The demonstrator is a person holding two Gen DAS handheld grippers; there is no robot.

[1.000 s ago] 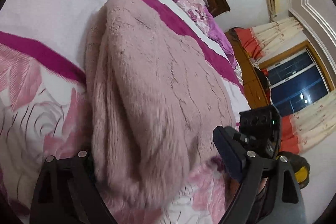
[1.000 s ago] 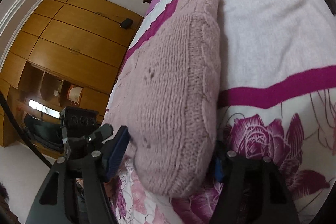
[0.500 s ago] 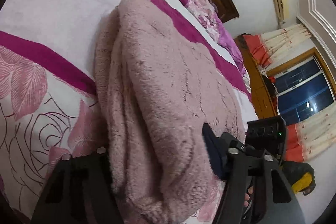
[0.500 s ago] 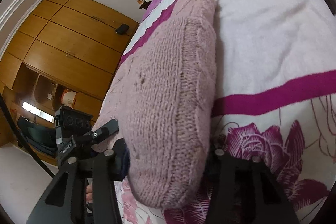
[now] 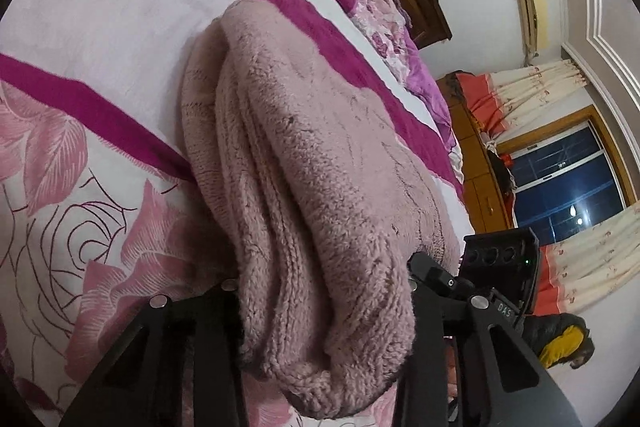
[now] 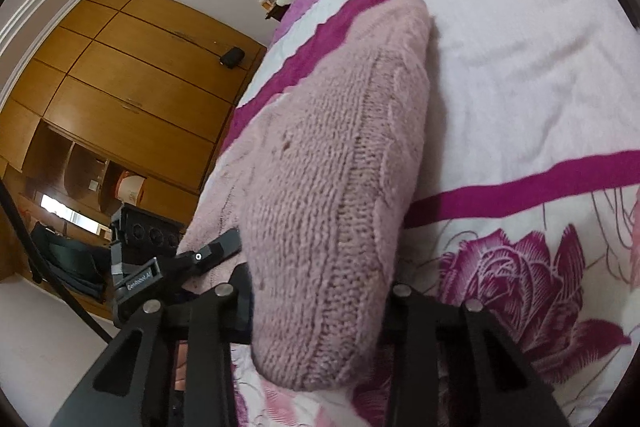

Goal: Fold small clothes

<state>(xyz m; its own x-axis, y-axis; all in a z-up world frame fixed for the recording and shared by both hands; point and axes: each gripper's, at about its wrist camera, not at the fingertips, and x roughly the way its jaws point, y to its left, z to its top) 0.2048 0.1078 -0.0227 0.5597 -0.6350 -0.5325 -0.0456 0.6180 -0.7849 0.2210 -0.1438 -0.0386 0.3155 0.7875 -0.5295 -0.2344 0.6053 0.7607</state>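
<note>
the pink knit sweater (image 5: 320, 163) (image 6: 332, 187) lies folded in thick layers on the floral bedspread, running away from both cameras toward the far side. its top face is fuzzy, its side shows ribbed and cable stitches. the two near corners bulge up, bunched and lifted off the bed.

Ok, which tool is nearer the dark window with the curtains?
Right. Both tools are closing on the pink sweater: the right tool takes the end on the window's side, the left tool the end farther from it.
</note>
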